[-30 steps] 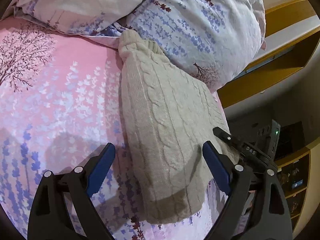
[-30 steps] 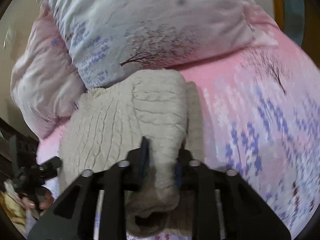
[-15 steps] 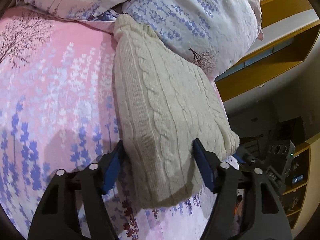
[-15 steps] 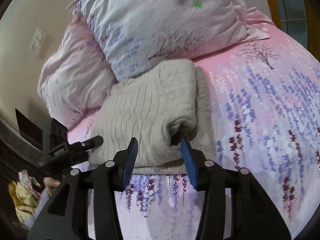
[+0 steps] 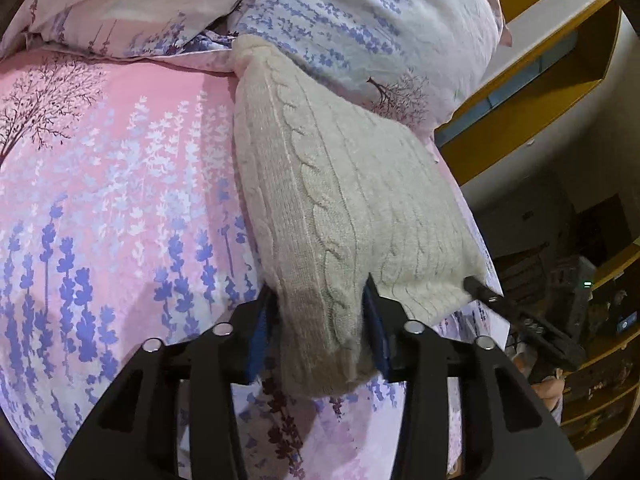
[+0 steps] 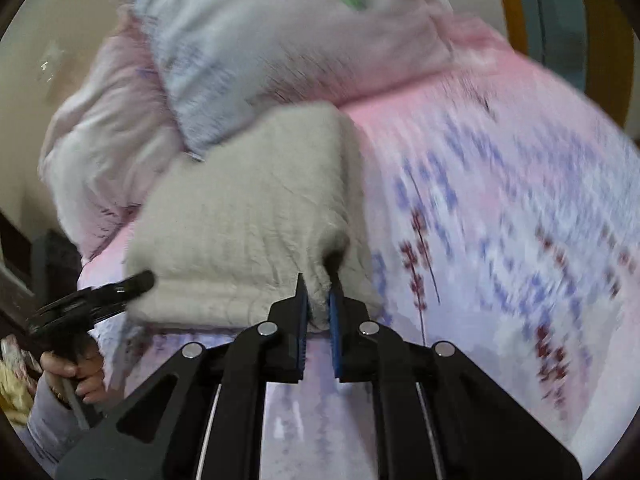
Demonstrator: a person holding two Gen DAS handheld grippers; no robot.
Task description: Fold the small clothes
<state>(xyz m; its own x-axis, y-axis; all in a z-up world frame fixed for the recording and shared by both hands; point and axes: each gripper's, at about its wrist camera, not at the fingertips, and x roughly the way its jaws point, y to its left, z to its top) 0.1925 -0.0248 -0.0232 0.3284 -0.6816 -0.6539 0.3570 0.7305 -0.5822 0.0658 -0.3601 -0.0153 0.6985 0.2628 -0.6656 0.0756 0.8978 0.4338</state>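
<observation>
Sweater: a folded cream cable-knit sweater [image 5: 344, 200] lies on the pink flowered bed [image 5: 112, 200], its far end tucked against the pillow [image 5: 360, 28] at 12 o'clock.
Left gripper: the left gripper [image 5: 320, 320] has its fingers clamped on the sweater's near corner, at 6 o'clock in the left wrist view.
Right gripper: the right gripper [image 6: 319, 304] has its fingers closed on a thin pinch of the near edge of the sweater [image 6: 256, 208]; the view is blurred, so how deep the hold goes is unclear.
Risk, slipping: the right hold looks shallow; a pull may strip only the top layer and open the fold.
Risk, snagging: the pillow's overhang at 12 o'clock may drag the far end and skew the bundle.
Risk, uneven lift: unequal hands would likely twist the sweater.
</observation>
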